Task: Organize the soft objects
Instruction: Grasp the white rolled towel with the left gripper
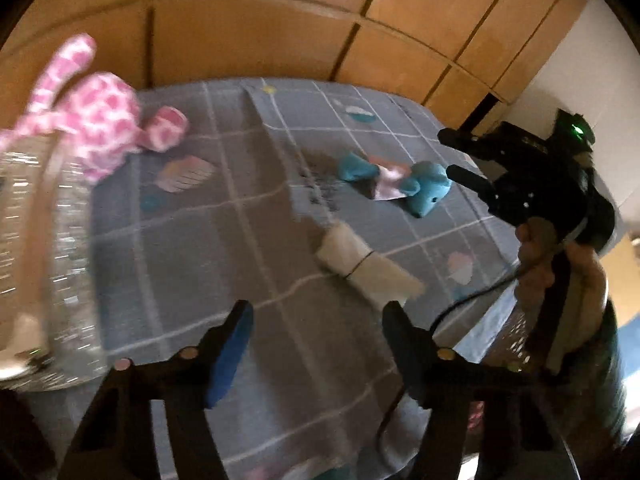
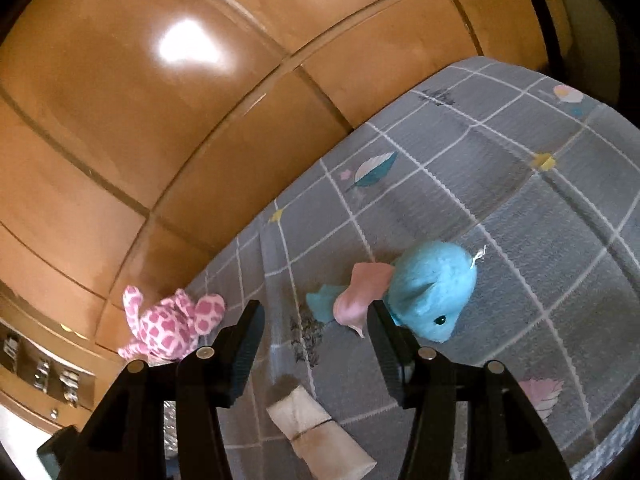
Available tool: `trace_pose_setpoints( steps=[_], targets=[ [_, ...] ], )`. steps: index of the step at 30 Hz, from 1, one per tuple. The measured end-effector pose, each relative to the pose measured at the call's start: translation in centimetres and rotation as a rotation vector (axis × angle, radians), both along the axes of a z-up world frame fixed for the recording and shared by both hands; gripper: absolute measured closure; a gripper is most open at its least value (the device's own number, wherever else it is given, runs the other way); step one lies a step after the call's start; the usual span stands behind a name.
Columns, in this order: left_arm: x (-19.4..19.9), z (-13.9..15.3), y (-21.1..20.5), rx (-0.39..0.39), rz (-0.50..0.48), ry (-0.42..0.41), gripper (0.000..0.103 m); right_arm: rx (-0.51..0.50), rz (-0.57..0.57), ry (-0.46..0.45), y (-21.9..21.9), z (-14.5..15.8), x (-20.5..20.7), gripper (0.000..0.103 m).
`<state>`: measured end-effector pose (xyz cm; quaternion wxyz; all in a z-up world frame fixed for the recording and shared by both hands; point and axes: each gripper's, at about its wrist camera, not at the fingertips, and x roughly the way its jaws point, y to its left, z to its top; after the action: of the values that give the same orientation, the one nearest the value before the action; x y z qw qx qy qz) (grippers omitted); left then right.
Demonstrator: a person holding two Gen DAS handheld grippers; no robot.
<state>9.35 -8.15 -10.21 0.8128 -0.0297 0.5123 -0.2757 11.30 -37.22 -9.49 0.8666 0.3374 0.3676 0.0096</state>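
Soft toys (image 2: 430, 290), two; one white cloth roll (image 1: 366, 266); one grey bedsheet (image 1: 248, 240).

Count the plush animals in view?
2. Pink spotted plush at the clear container's rim; blue plush lying on the bedspread. Others may be hidden.

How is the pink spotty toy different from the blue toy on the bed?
The pink spotty toy has pink and white patches; the blue toy is plain blue with a pink cloth by its neck. The pink spotty toy lies at the bed's edge near the wooden cupboards, partly over a clear container; the blue toy lies flat in the open on the grey bedsheet. Both are soft plush toys.
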Motion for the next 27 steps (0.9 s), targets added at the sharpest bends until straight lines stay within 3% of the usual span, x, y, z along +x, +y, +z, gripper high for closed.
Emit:
trace_pose_setpoints(
  steps=[6,13,19,22,27],
  targets=[
    [3.1,-2.1,-4.5,-0.090,-0.012,0.186,0.041,0.003,-0.014,-0.037,-0.3,0.6,-0.5,0.049],
    [5.1,-4.4,-8.9,-0.069,0.011,0.306,0.038,0.067,-0.021,-0.068,-1.2,0.7,-0.9,0.048],
    [5.5,-5.3,-11.1,-0.024,0.033,0.283,0.038,0.097,-0.027,-0.077,-1.4,0.6,-1.0,0.048],
    [5.8,-5.5,-11.9,-0.011,0.035,0.265,0.047,0.104,-0.037,-0.072,-1.5,0.5,-1.1,0.048],
    [6.5,-5.0,-13.8,0.034,-0.024,0.175,0.048,0.115,-0.070,-0.059,-2.0,0.1,-1.2,0.048]
  ],
)
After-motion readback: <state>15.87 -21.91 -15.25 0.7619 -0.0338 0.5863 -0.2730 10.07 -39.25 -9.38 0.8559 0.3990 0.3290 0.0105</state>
